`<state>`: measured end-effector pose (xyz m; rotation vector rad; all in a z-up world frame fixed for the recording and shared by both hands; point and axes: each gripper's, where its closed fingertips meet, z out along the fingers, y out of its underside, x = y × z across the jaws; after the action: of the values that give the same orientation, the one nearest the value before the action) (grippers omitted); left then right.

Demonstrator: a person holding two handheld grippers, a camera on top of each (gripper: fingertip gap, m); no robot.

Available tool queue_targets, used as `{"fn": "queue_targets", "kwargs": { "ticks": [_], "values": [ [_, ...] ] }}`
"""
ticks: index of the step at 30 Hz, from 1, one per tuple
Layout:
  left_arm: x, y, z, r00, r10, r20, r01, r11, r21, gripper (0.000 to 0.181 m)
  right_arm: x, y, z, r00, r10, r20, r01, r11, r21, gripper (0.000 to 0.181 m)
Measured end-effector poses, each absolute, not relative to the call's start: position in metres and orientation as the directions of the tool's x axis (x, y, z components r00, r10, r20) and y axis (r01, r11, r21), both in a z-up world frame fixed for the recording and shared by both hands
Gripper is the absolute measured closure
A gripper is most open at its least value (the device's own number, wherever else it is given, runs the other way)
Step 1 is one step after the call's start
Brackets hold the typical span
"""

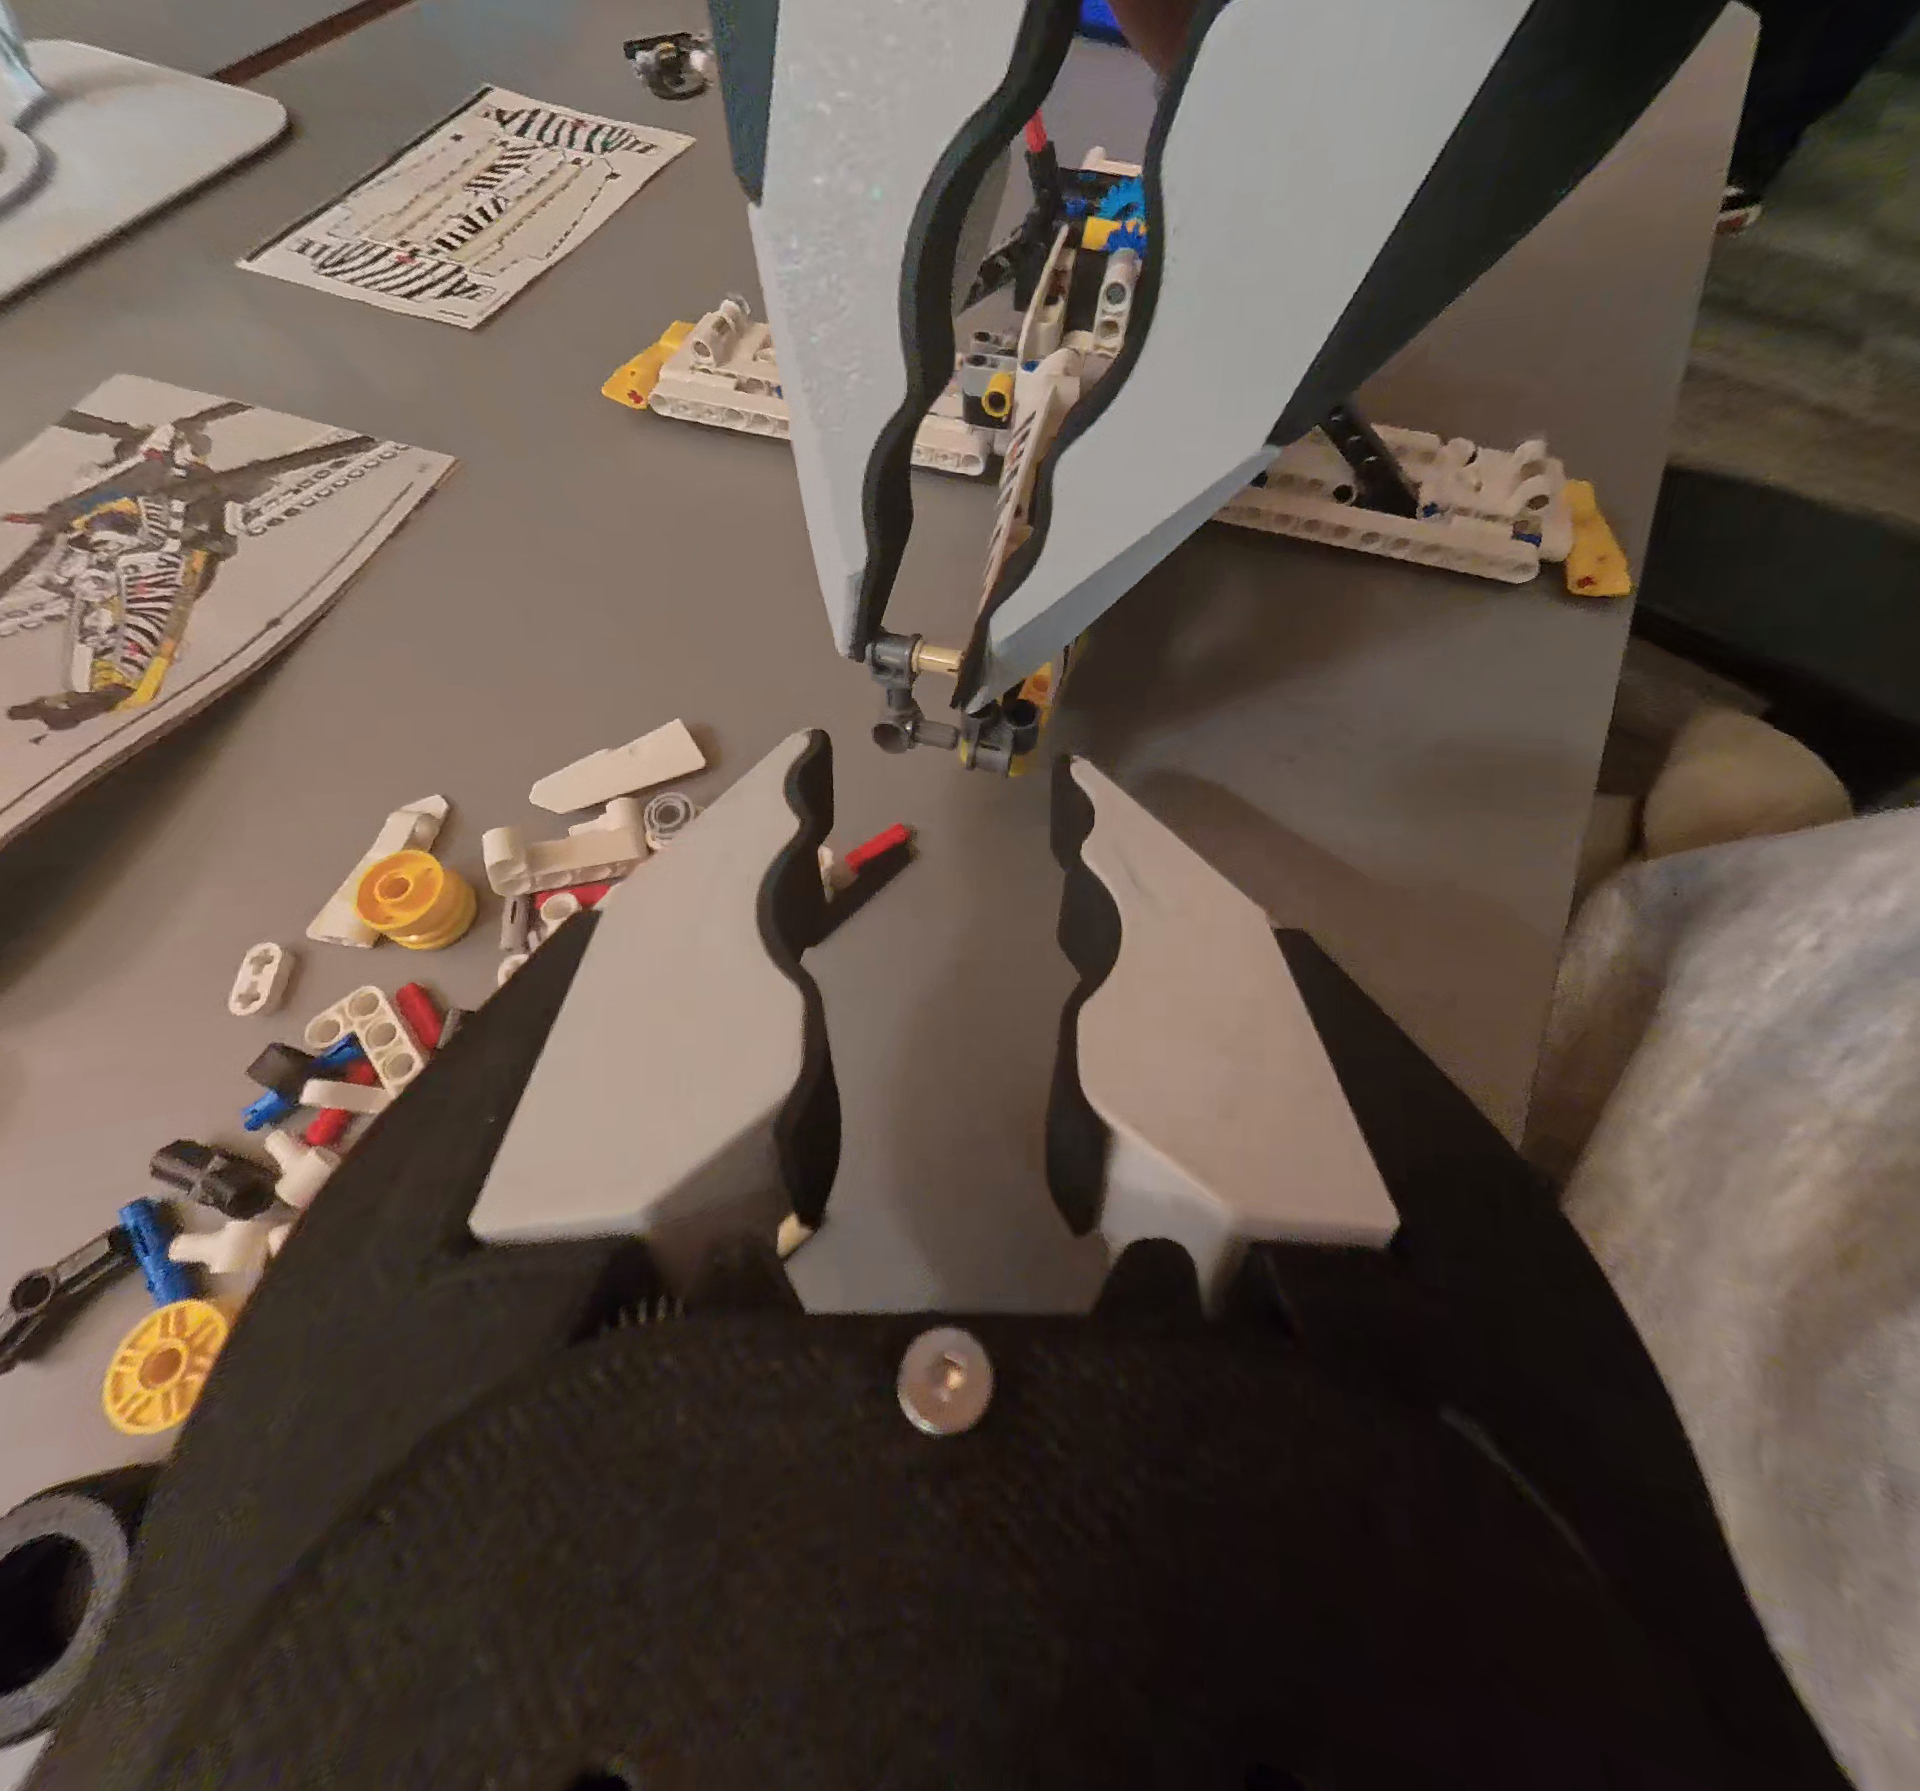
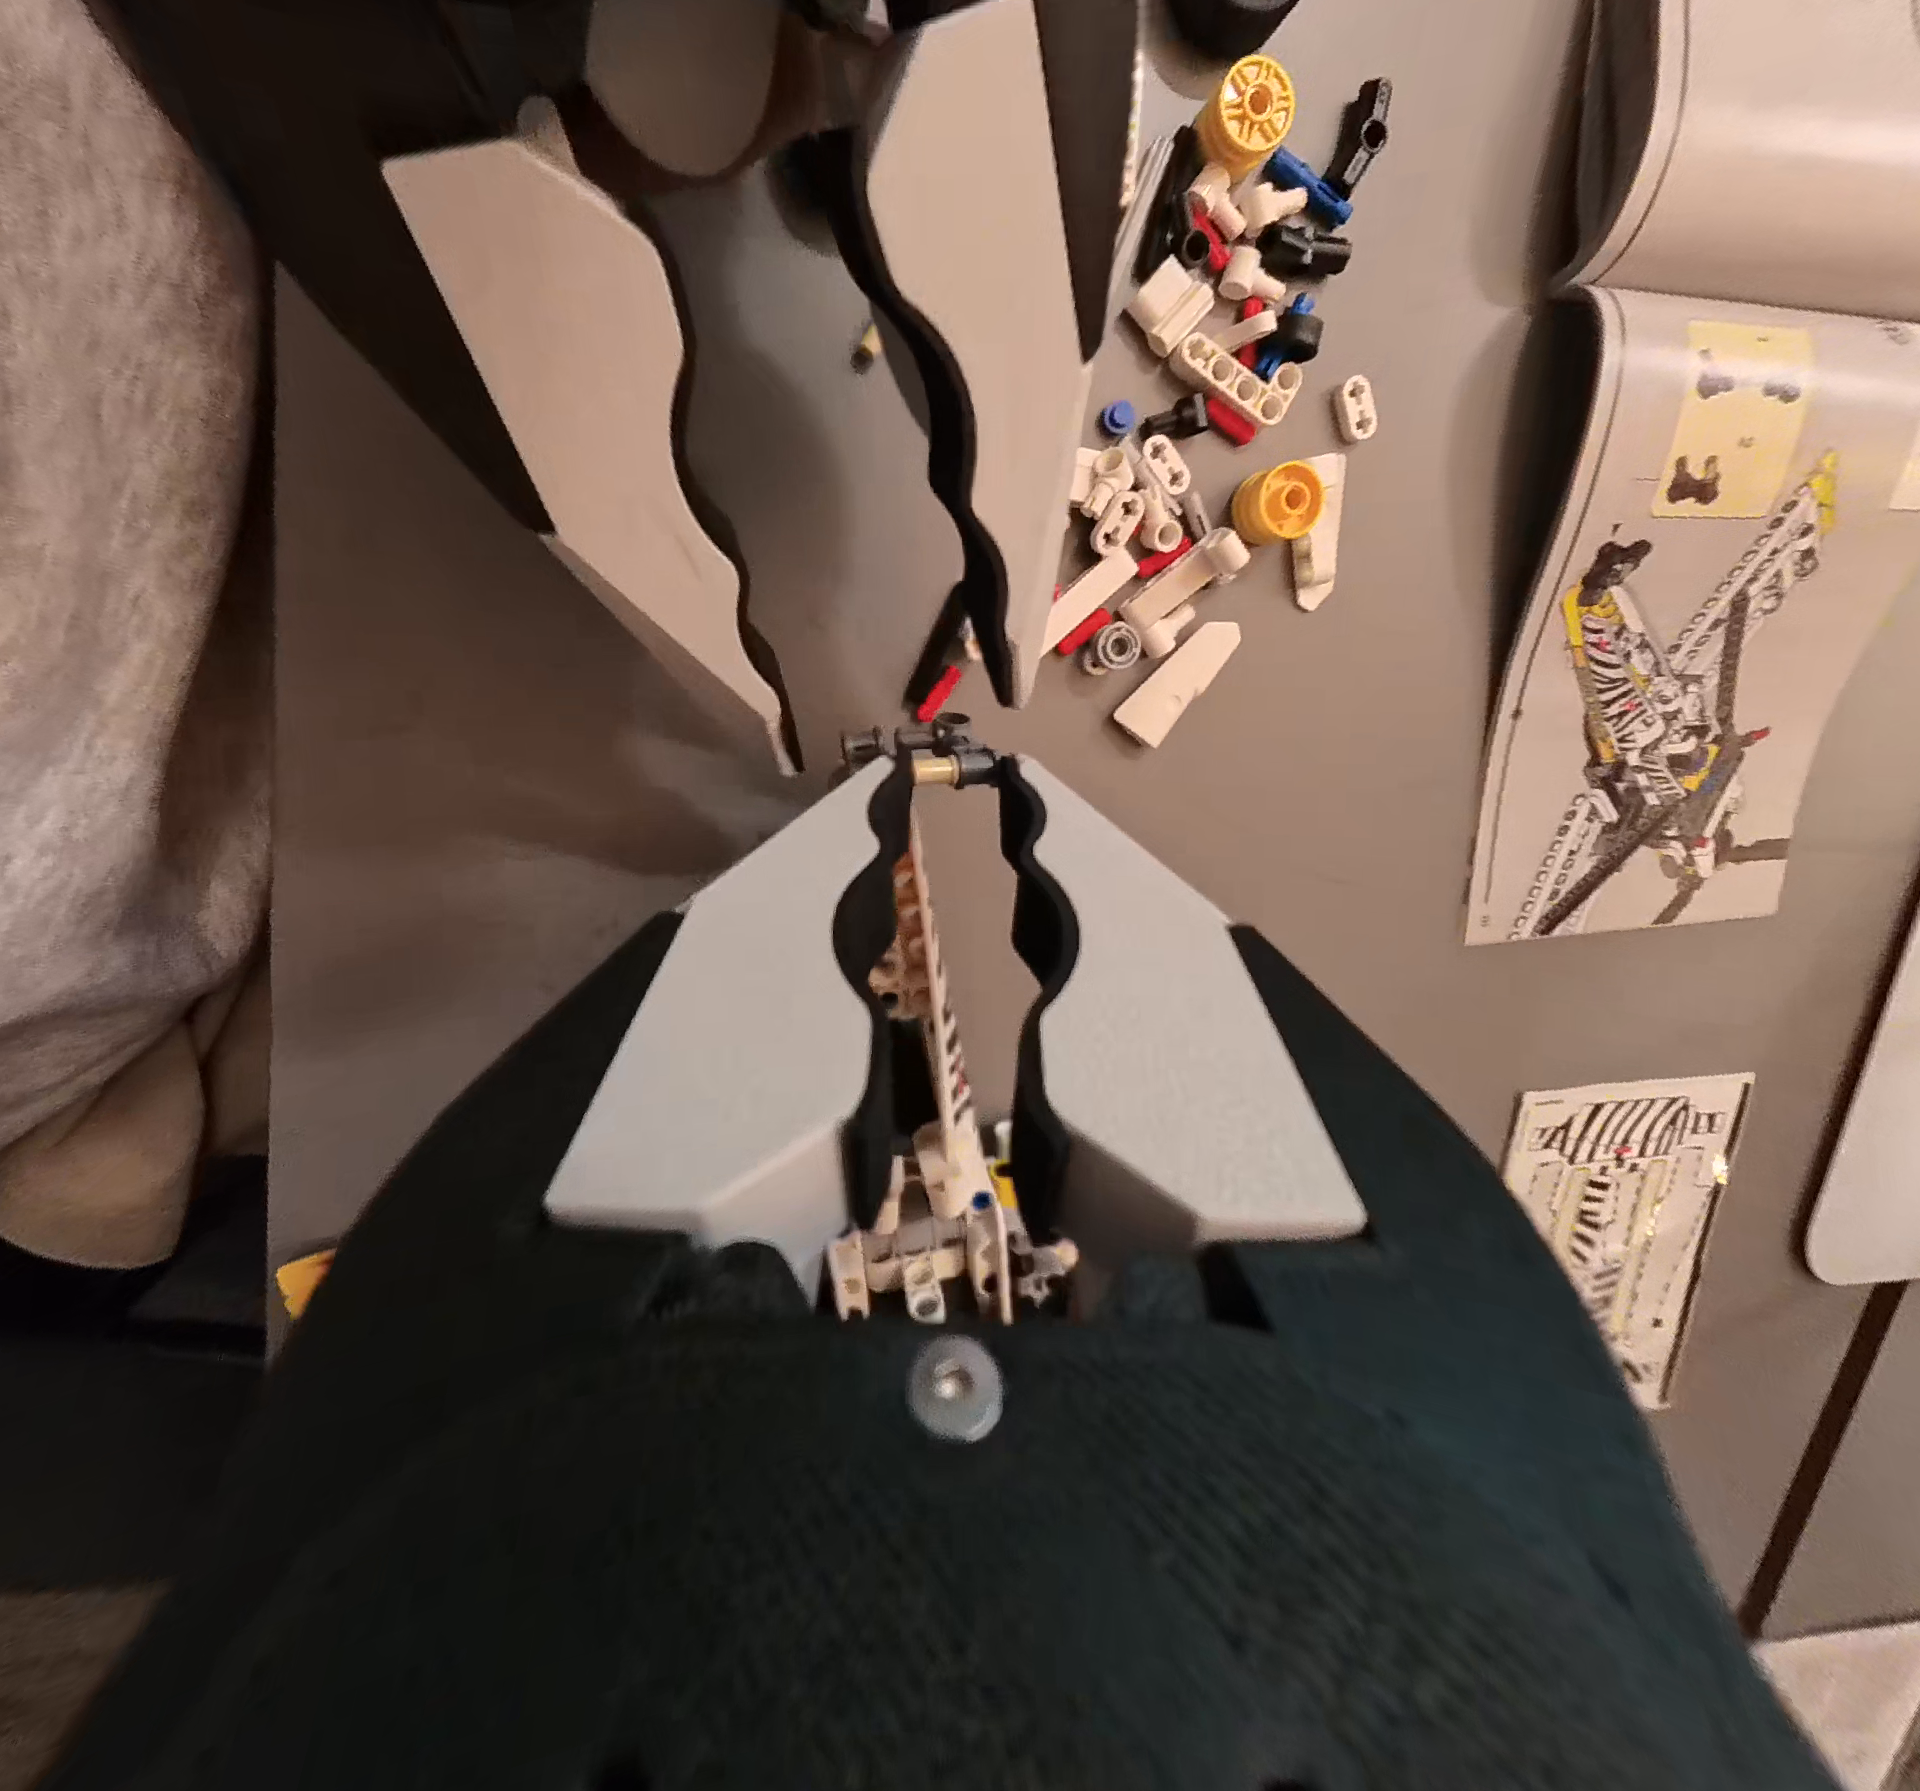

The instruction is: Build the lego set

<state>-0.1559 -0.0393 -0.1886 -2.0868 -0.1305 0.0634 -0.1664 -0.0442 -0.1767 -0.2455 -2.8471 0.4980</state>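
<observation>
Two yellow wheels [image 2: 1257,105] [image 2: 1286,501] lie loose; right gripper [image 2: 940,770] pinches one pin assembly [image 2: 940,770].

The table [image 1: 582,557] presented a smooth, matt grey surface. The loose Lego pieces [image 1: 343,993] were glossy moulded plastic; the yellow wheel hub [image 1: 414,898] shone most. The small grey connector assembly [image 1: 920,666] carried a brass-coloured, metallic-looking sleeve. The right gripper [image 2: 951,773] had matt grey fingers [image 2: 727,1014] with black rubbery pads. The instruction booklet [image 1: 156,557] and sticker sheet [image 1: 468,209] were paper. A metal screw [image 1: 943,1380] sat in coarse, layered black plastic.
</observation>
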Motion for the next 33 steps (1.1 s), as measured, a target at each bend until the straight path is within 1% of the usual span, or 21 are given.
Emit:
{"fn": "queue_targets", "kwargs": {
  "ticks": [4,6,8,15,21,28,33],
  "values": [
    [-0.153,-0.038,-0.188,0.996,0.078,0.05,0.082,-0.486,-0.87,0.142,-0.165,-0.044,-0.179,-0.957,0.179,0.228,0.104,0.946,-0.306,0.166],
    [-0.154,-0.039,-0.187,0.995,0.074,0.061,0.089,-0.479,-0.873,0.146,-0.165,-0.044,-0.18,-0.956,0.169,0.24,0.098,0.954,-0.283,0.166],
    [-0.155,-0.039,-0.188,0.996,0.072,0.055,0.083,-0.486,-0.87,0.149,-0.165,-0.043,-0.18,-0.954,0.159,0.253,0.092,0.962,-0.259,0.166],
    [-0.153,-0.037,-0.194,0.999,0.046,0.016,0.038,-0.525,-0.85,0.15,-0.163,-0.044,-0.182,-0.948,0.103,0.301,0.052,0.984,-0.171,0.166],
    [-0.153,-0.037,-0.192,0.997,0.036,0.065,0.074,-0.509,-0.857,0.154,-0.162,-0.044,-0.182,-0.944,0.084,0.32,0.039,0.989,-0.142,0.166],
    [-0.15,-0.036,-0.194,0.999,0.02,0.033,0.038,-0.522,-0.852,0.152,-0.158,-0.044,-0.181,-0.941,0.082,0.327,0.041,0.99,-0.131,0.166],
    [-0.143,-0.035,-0.197,1.0,-0.016,-0.003,-0.011,-0.541,-0.841,0.148,-0.153,-0.047,-0.18,-0.942,0.084,0.325,0.037,0.988,-0.148,0.166]
  ]
}}
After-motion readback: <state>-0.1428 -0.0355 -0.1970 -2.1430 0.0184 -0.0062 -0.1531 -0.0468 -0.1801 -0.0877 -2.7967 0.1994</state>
